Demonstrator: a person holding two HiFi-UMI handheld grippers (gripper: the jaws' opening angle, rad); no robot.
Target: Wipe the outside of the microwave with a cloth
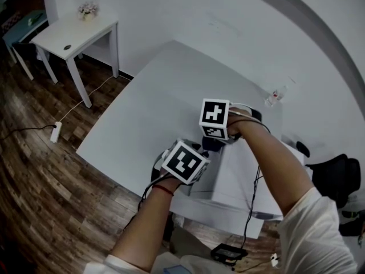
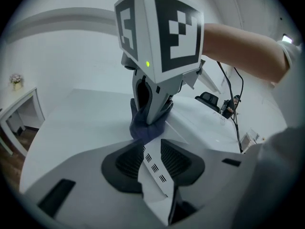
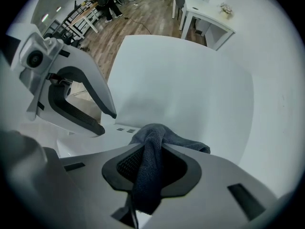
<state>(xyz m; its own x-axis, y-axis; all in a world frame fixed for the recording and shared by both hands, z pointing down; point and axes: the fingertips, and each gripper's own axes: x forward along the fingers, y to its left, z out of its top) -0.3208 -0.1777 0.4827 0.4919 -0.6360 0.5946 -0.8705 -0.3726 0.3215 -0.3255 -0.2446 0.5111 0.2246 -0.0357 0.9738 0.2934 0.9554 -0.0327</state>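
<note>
- The big white table (image 1: 142,113) takes up the middle of the head view.
- The microwave (image 1: 231,176) sits at that table's near edge, under both my arms. It is a plain white box with short rows of dark vent slits in the panel below my jaws.
- A small white side table (image 1: 74,33) stands off to the far left, apart from the big one.
- My left gripper (image 2: 150,146) points down at the vented panel. Its jaws stand partly apart and grip nothing, and the white panel shows through the gap.
- My right gripper (image 3: 155,149) points steeply down, its jaws clamped on the cloth (image 3: 147,175).
- The cloth is dark blue-grey with a coarse towelling weave, bunched into a fold between my pads. Its loose end spills past the tips onto the microwave's white top, close to my left jaws.
- A small clear bottle (image 1: 275,96) with a red band sits at the table's far edge. I cannot tell what it contains.
- A little pot (image 1: 87,9) on the side table holds pale flowers.
</note>
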